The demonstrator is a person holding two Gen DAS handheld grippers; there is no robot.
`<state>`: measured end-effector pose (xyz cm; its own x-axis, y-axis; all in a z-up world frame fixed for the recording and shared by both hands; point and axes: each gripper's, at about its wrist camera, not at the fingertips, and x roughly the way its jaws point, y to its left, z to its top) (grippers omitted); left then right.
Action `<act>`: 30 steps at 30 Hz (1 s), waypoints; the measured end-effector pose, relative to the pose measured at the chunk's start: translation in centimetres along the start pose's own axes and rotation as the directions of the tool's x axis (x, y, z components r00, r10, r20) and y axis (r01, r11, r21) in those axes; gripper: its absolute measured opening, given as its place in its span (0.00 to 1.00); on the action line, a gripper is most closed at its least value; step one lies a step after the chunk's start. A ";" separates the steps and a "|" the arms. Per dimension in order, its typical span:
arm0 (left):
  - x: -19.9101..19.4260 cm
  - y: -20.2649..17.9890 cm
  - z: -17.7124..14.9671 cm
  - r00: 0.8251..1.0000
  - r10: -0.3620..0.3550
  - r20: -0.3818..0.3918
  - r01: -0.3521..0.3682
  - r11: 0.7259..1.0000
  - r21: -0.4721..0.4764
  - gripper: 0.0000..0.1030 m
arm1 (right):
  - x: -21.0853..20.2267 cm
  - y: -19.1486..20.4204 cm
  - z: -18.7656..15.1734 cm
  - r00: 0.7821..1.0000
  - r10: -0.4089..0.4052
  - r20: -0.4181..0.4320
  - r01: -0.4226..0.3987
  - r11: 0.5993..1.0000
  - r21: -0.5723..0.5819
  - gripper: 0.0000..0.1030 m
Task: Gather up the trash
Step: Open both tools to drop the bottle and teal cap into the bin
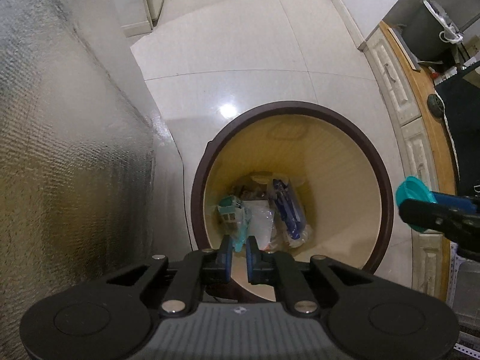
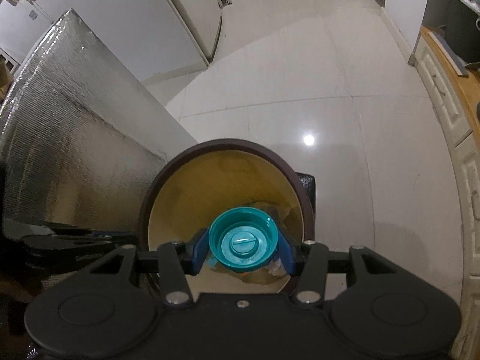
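Note:
A round bin [image 1: 387, 186] with a dark brown rim and a cream inside stands on the floor; it also shows in the right wrist view [image 2: 228, 144]. Wrappers and plastic trash [image 1: 264, 210] lie at its bottom. My left gripper [image 1: 239, 250] hangs over the bin's near edge, its blue pads nearly together with nothing between them. My right gripper [image 2: 243, 244] is shut on a teal plastic lid [image 2: 243, 240] and holds it over the bin's opening. In the left wrist view the lid [image 1: 411, 192] shows at the right, beyond the bin's rim.
A silver foil-covered panel [image 1: 66, 150] stands close on the bin's left. White tiled floor [image 1: 240, 45] stretches ahead. Cream cabinet drawers [image 1: 399, 96] under a wooden counter run along the right. A grey bin with a white bag [image 1: 429, 24] stands at the far right.

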<state>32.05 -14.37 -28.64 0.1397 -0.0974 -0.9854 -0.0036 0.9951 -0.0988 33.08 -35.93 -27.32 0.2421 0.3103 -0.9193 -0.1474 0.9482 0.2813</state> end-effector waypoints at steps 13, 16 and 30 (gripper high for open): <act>-0.9 0.4 -0.2 0.999 -0.002 0.033 0.003 1.000 -0.016 0.41 | 1.7 -0.6 -0.3 1.000 -0.025 -0.002 0.025 0.998 0.059 0.72; -0.7 0.3 -0.3 1.000 0.002 0.024 -0.001 1.000 -0.017 0.48 | 1.9 -0.9 -0.4 1.000 -0.018 -0.022 0.020 0.998 0.065 0.72; -1.3 0.4 -0.3 0.999 0.027 0.040 -0.026 0.999 -0.024 0.78 | 0.7 -1.1 -0.9 1.000 -0.029 0.009 0.029 0.999 0.031 0.94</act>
<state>31.60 -13.89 -27.38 0.1795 -0.0700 -0.9813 -0.0314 0.9965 -0.0768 32.54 -36.85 -28.52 0.2553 0.2832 -0.9245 -0.1106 0.9584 0.2630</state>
